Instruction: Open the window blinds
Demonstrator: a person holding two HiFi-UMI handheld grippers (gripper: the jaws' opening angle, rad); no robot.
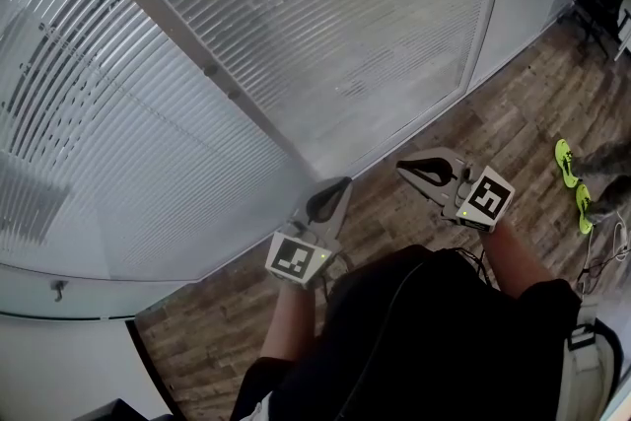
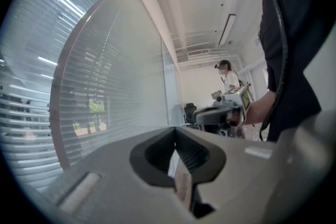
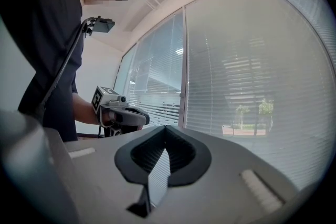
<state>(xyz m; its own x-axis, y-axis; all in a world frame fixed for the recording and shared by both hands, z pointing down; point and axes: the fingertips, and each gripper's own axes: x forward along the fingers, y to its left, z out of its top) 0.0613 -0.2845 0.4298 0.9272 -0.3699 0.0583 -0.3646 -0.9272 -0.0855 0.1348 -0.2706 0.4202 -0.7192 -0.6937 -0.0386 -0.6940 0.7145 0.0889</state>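
In the head view, the left tongs (image 1: 335, 194) and the right tongs (image 1: 418, 171) are pointing side by side toward the blinds (image 1: 148, 143), which are hanging just ahead of both tips, not touching them. Only this view is showing the wooden floor (image 1: 513, 128) under the tongs.

In the left gripper view, the left tongs (image 2: 175, 131) are standing with tips together and nothing between. The blinds (image 2: 94, 86) are at their left and the right tongs (image 2: 223, 113) at their right. Only here a second person (image 2: 227, 73) is standing far behind.

In the right gripper view, the right tongs (image 3: 165, 129) are also pressed together and empty. The blinds (image 3: 252, 86) are filling the space ahead and to the right, and the left tongs (image 3: 128, 115) are showing at their left.
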